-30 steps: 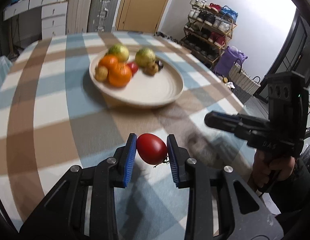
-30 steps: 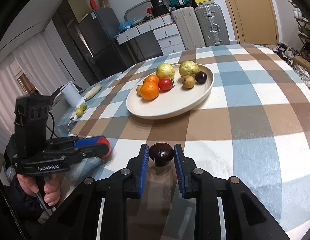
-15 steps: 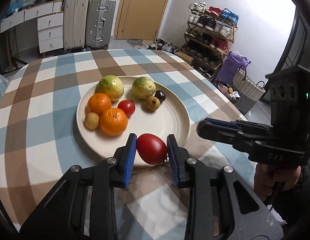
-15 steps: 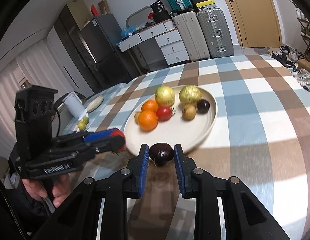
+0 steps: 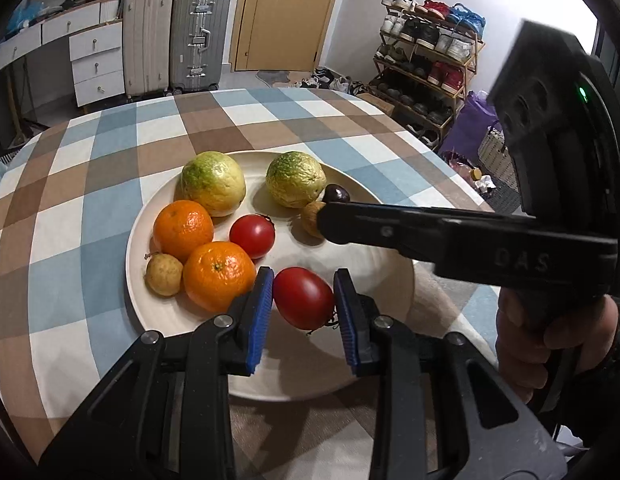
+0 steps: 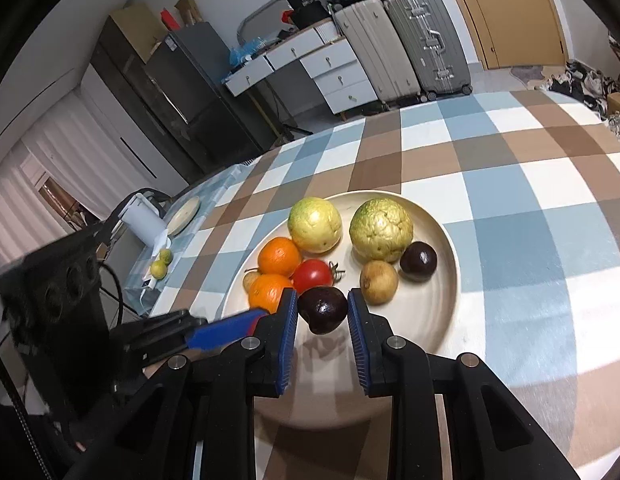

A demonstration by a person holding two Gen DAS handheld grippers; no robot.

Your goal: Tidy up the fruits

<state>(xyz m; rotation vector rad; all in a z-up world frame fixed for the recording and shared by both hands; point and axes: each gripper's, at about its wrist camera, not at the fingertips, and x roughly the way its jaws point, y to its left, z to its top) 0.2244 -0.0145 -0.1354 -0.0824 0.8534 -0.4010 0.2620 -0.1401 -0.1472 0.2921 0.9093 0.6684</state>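
My left gripper [image 5: 303,299] is pinching a smooth red oval tomato [image 5: 303,298] btwn its blue pads, held over the near part of the round cream ceramic plate [image 5: 394,276], just beside the nearer orange mandarin [image 5: 218,275]. My right gripper [image 6: 322,311] is clamped on a dark purple, glossy round fruit [image 6: 323,309], prob. a passion fruit, also over the plate's near part; whether either fruit touches the plate I can't tell.

Outward from there, already on the plate: a second mandarin [image 5: 183,230], a small red tomato w/ green stem [image 6: 312,275], two big bumpy yellow-green guava-like fruits [image 6: 316,224] [image 6: 381,230], two small tan round fruits [image 5: 163,274] [image 6: 378,282] and another dark purple fruit [image 6: 418,260]. Plate sits on the blue, brown & white checked tablecloth [image 6: 522,208].

Progress, as I judge it: mostly done. Eight fruits are plated, and my two are in the air over it, not yet let go. What's left is setting both down in the free space at the near right side and opening up. No loose fruit shows on the cloth; two small yellow-green fruits [image 6: 161,264] lie off on a side surface, maybe not part of this.
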